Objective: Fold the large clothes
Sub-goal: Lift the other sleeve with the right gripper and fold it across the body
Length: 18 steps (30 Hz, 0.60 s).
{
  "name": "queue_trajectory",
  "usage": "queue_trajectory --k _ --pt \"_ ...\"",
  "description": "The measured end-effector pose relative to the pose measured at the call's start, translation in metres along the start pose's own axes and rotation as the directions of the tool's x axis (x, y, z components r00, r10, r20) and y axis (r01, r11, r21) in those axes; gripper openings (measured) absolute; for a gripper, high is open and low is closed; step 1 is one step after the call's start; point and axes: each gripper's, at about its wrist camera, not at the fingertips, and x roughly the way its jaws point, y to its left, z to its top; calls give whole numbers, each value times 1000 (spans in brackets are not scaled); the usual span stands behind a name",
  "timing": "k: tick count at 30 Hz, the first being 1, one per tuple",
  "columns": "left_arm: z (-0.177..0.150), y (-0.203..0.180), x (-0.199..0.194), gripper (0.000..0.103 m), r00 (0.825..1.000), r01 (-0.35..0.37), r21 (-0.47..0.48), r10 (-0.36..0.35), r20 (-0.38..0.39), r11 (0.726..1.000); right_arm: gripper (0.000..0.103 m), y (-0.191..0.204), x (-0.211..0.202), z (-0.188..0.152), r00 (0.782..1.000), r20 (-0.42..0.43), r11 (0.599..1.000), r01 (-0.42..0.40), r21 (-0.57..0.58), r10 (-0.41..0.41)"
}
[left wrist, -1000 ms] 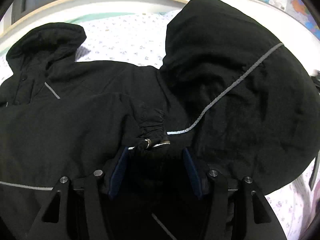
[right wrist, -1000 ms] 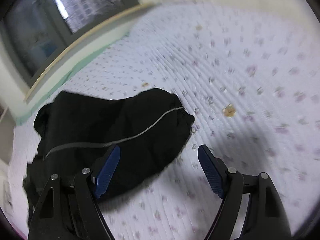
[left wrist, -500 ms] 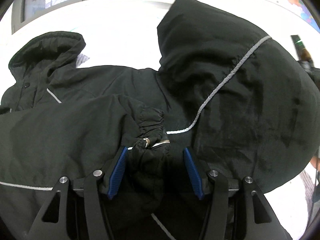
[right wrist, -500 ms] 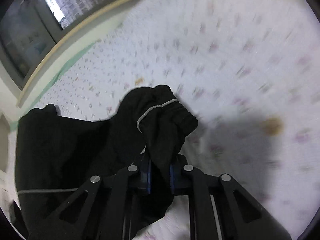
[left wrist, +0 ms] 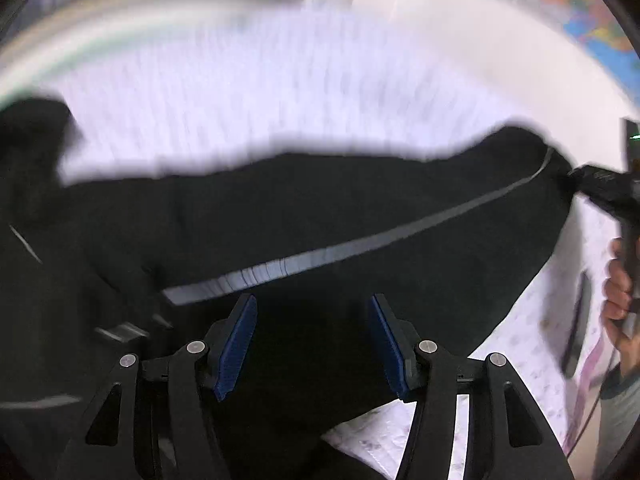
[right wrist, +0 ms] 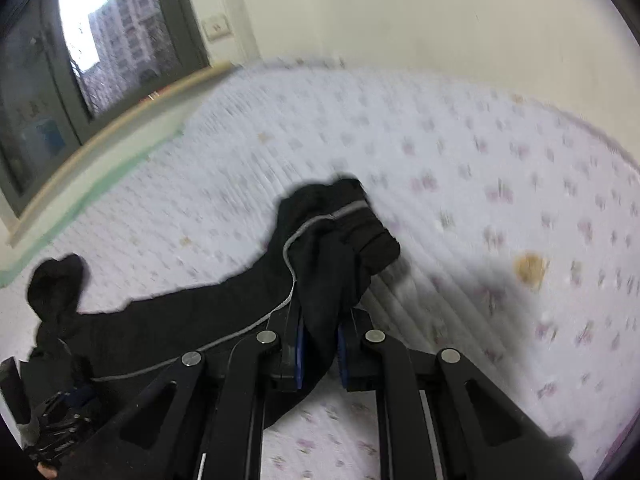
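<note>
A: What has each tool got?

B: The right tool (right wrist: 320,354) is clamped tight on the cuffed end of a sleeve (right wrist: 340,236) of the black jacket (left wrist: 320,216). The left tool (left wrist: 312,340) stands wide apart over the jacket's body, with nothing gripped between its blue pads (left wrist: 240,340).

A: Where does the jacket lie?

B: On the bed (right wrist: 480,160), which has a flowered quilt. Its body is at the near edge and the sleeve is stretched out toward the right tool. The collar (right wrist: 56,280) points toward the window-side edge.

A: How would you do this step well?

B: I'd carry the sleeve across the body in one low, level sweep, keeping the grey piping (left wrist: 360,246) straight as a guide. The left tool could press the body down so it doesn't drag. I'd release only once the cuff lies flat.
</note>
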Motion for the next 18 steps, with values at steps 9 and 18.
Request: queue_trajectory --k 9,18 --pt "-8 20 -43 59 998 27 -10 -26 55 1000 15 -5 9 -15 989 -42 989 -143 29 144" --pt "-41 109 -192 59 969 -117 -93 134 205 989 15 134 -59 -20 968 10 951 -243 -192 250"
